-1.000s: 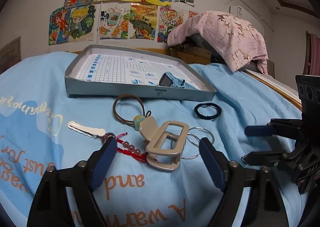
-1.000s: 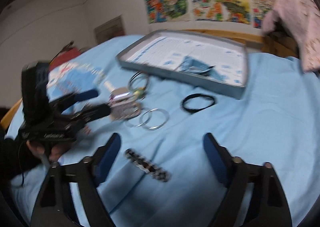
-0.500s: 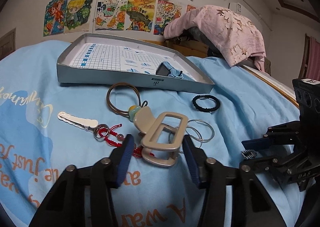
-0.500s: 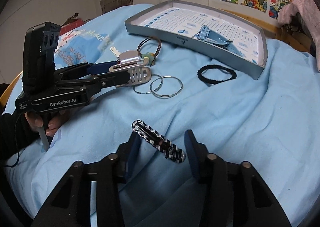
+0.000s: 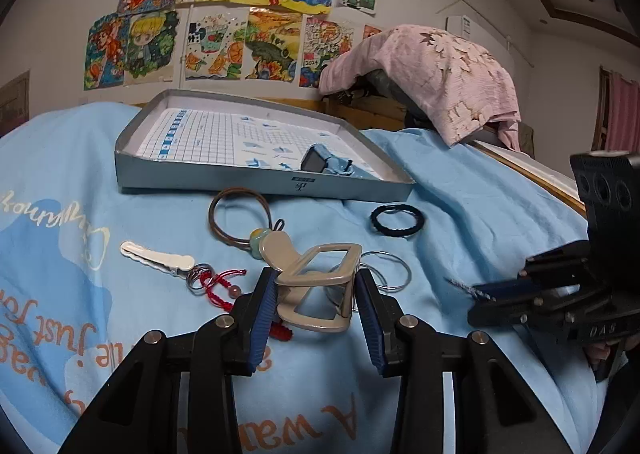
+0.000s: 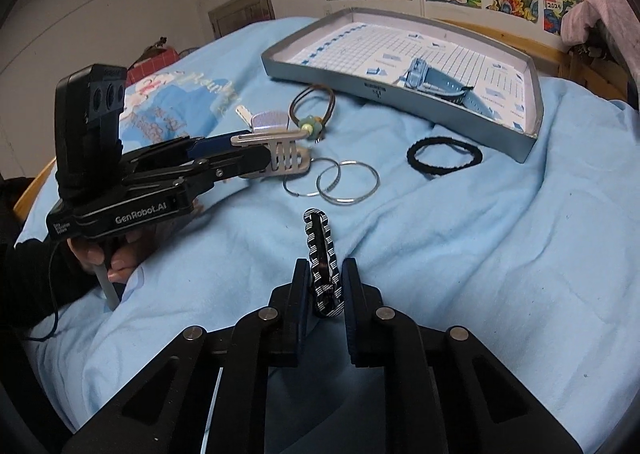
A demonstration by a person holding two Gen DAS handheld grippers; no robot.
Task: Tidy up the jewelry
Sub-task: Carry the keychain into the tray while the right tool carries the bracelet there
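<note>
My left gripper (image 5: 315,282) has its jaws closing, and both blue pads touch the sides of a beige claw hair clip (image 5: 280,250) on the blue cloth. In the right wrist view the same gripper (image 6: 260,151) grips that clip (image 6: 280,151), a hand holding its handle. My right gripper (image 6: 325,270) is closing too, its pads pressing the near end of a black-and-white striped hair clip (image 6: 320,238) that points away along the fingers. A grey tray (image 5: 260,179) lies beyond, holding a blue watch (image 5: 328,163).
Loose on the cloth lie a brown hair tie with a bead (image 5: 236,217), a black hair tie (image 5: 396,219), two silver hoops (image 5: 388,270), a white clip (image 5: 156,260) and a red cord bracelet (image 5: 216,282). A pink cloth (image 5: 432,69) drapes something behind the tray.
Both pairs of jaws have narrowed from wide open onto their clips. The striped clip turned from lying crosswise to pointing along the right fingers.
</note>
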